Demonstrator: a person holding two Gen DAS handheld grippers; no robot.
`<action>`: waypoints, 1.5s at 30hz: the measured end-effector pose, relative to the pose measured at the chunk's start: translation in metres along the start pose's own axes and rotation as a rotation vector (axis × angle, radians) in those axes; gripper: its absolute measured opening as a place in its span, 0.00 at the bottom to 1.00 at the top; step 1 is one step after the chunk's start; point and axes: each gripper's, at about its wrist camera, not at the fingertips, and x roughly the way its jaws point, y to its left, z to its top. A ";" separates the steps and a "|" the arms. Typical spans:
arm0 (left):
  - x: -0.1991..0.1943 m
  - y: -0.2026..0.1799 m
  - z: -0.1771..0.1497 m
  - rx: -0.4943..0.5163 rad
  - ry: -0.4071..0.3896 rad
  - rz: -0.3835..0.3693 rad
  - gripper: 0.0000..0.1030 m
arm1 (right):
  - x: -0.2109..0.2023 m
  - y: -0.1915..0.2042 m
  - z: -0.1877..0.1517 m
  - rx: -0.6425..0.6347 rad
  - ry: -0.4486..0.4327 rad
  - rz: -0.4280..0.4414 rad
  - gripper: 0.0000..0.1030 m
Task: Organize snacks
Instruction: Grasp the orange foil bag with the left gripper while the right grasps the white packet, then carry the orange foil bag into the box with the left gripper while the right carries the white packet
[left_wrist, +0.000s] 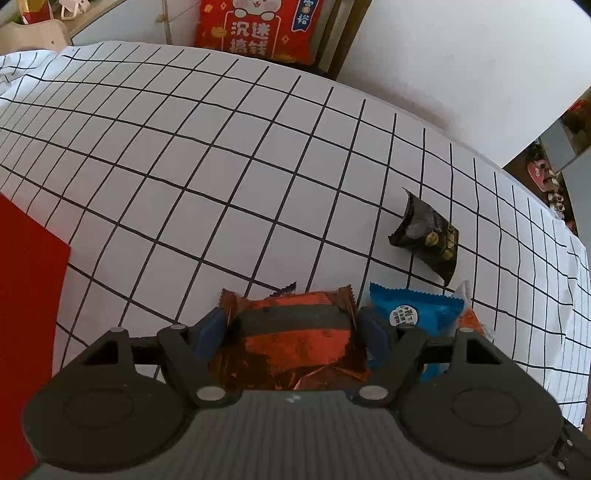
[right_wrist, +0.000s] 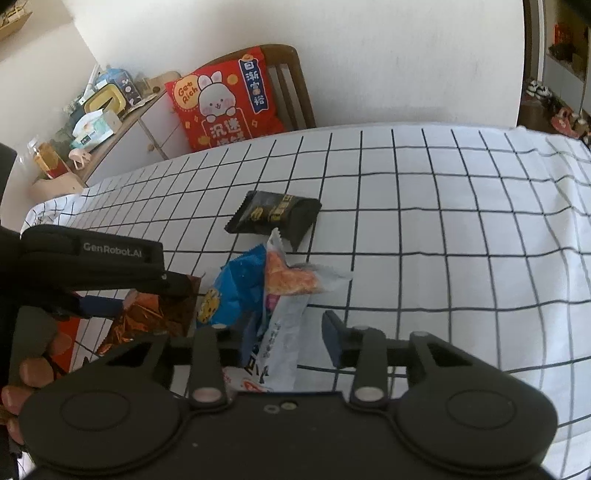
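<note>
The left gripper (left_wrist: 291, 325) pinches an orange-brown snack packet (left_wrist: 295, 339) between its blue pads. The right gripper (right_wrist: 291, 332) stands spread around a pale long packet (right_wrist: 280, 332), not pressing it. Beside lies a blue packet (left_wrist: 417, 314), farther a black packet (right_wrist: 275, 214), all on the checked cloth (right_wrist: 443, 240).

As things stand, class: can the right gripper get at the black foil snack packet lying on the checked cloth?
Probably yes, once freed: the black foil snack packet lies uncovered beyond the right gripper, but a pale snack bag sits between its jaws.
</note>
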 end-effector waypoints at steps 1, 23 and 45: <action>0.000 0.000 -0.001 0.002 -0.003 0.002 0.75 | 0.001 0.000 0.000 0.006 0.002 0.005 0.36; -0.030 0.028 -0.037 -0.026 -0.027 -0.038 0.55 | -0.031 0.006 -0.029 -0.028 -0.015 -0.003 0.07; -0.119 0.061 -0.112 0.028 -0.058 -0.072 0.54 | -0.129 0.044 -0.070 -0.071 -0.054 0.098 0.07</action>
